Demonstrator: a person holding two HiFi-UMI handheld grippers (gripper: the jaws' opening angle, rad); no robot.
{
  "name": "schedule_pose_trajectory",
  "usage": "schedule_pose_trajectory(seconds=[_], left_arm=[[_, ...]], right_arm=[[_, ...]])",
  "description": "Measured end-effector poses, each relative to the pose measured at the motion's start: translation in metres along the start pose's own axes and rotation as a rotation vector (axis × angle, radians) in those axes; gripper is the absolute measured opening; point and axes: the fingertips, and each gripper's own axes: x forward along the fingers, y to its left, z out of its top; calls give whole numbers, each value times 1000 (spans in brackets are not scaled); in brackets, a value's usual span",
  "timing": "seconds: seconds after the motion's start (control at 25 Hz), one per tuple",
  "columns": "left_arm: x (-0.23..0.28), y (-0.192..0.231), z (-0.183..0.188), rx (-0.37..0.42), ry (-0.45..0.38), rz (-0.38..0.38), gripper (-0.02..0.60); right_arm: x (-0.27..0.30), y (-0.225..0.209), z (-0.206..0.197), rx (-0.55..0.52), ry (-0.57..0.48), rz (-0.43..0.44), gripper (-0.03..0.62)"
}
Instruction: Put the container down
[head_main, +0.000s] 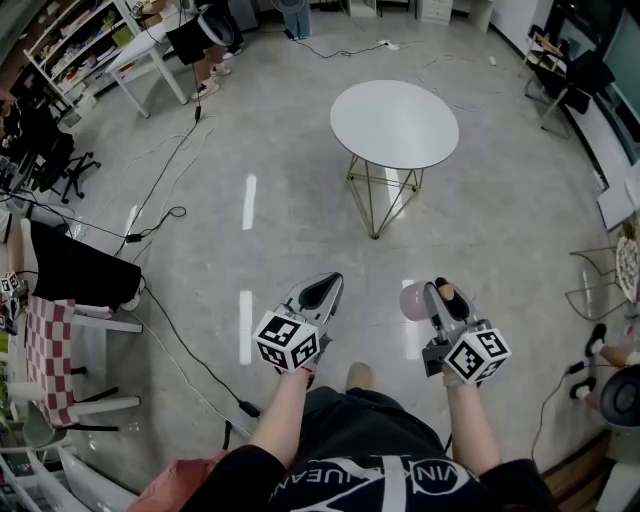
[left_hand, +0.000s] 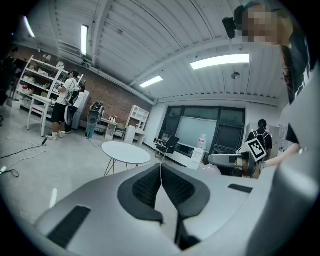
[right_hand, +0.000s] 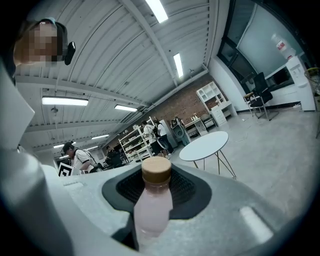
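Carrying is our step: right gripper (head_main: 440, 292) clamps the pink tan-capped bottle (right_hand: 151, 207) in mid-air, left gripper (left_hand: 161, 167) closed, empty. Next we must reach the round white table (head_main: 395, 125) and lower it upright.

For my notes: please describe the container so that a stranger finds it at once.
Before the round white table, the person holds two hand-held grippers above the grey floor. The container is the pale pink bottle with a tan cap, clamped in the right hand-held gripper; the left hand-held gripper is shut and empty.
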Motion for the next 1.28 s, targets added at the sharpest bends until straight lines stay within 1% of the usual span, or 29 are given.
schedule_pose_trajectory(seconds=[0.32, 0.6, 0.8, 1.0, 1.28], left_arm=[[22, 4, 3, 0, 3, -7, 14], [42, 18, 4, -11, 12, -8, 14], [72, 31, 7, -9, 22, -31, 14], [112, 48, 25, -7, 17, -59, 14], [164, 72, 44, -10, 41, -91, 14]], right_arm=[[11, -18, 9, 9, -1, -12, 127], [28, -33, 19, 9, -4, -19, 127], [49, -52, 30, 7, -13, -30, 127], [77, -71, 47, 9, -17, -35, 127], [119, -98, 72, 8, -17, -44, 127]])
